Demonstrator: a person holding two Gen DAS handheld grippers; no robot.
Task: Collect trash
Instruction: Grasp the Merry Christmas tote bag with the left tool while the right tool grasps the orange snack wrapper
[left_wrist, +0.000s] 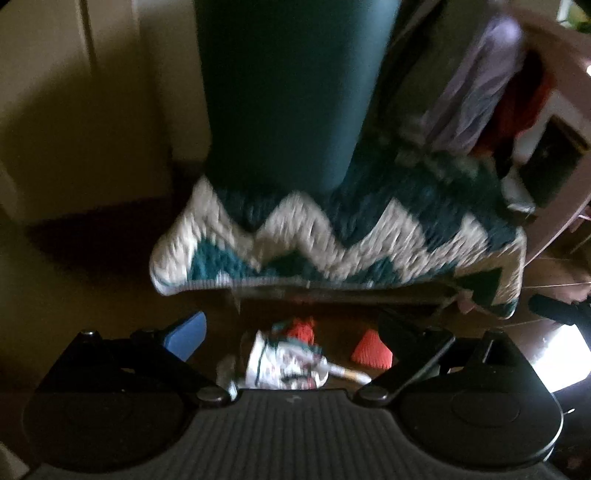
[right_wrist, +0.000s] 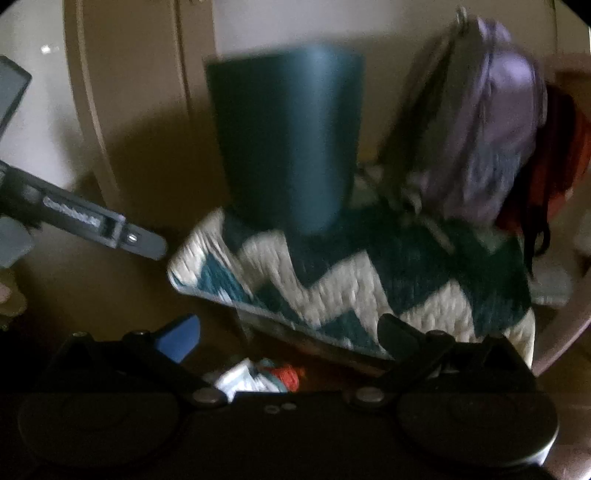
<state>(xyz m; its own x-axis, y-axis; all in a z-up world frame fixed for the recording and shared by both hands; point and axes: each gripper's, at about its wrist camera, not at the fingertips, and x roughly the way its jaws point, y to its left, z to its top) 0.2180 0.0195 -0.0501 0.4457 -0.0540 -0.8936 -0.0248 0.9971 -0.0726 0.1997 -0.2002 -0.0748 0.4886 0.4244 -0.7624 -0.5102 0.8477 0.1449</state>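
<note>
Both views are blurred and dim. A crumpled white printed wrapper (left_wrist: 291, 365) lies on the dark floor under a chair seat, with orange-red pieces (left_wrist: 371, 349) beside it. My left gripper (left_wrist: 295, 336) is open just above this trash, its jaws wide apart, holding nothing. The same pile of white and red trash (right_wrist: 258, 376) shows low in the right wrist view. My right gripper (right_wrist: 291, 339) is open and empty above it. The left gripper's finger (right_wrist: 144, 242) shows at the left of the right wrist view.
A chair carries a teal and white zigzag blanket (left_wrist: 332, 236) and a tall dark teal cushion (left_wrist: 291, 92). A lilac garment (right_wrist: 498, 140) and a red one (right_wrist: 561, 155) hang at the right. A beige wall with a door frame (right_wrist: 88, 110) lies behind.
</note>
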